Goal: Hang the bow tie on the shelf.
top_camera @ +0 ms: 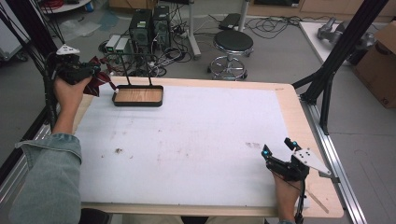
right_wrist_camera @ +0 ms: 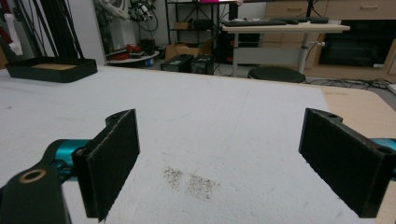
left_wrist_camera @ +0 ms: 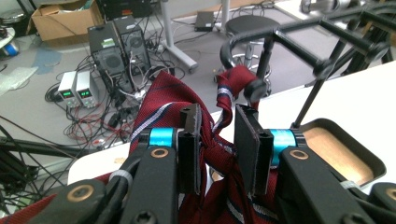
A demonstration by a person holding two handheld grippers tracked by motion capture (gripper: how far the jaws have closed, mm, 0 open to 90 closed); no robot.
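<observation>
Red striped tie point(left_wrist_camera: 163, 105): hanging at the tabletop's point(top_camera: 187, 140) far left corner, one end looping over the black stand's point(left_wrist_camera: 299, 44) bar.
Left gripper point(left_wrist_camera: 218, 144): jaws pinching the tie's fabric between them.
Right gripper point(right_wrist_camera: 219, 158): jaws spreading wide, hovering above the near right tabletop, well apart from the tie.
Stand base tray point(top_camera: 138, 95): sitting just beside the tie.

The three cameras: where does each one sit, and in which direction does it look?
High view: above the person's side, looking forward and down on the table; forearms and both grippers show.
Left gripper view: on the left gripper, facing the red tie and black stand.
Right gripper view: on the right gripper, looking across the table.
All share the tray.
</observation>
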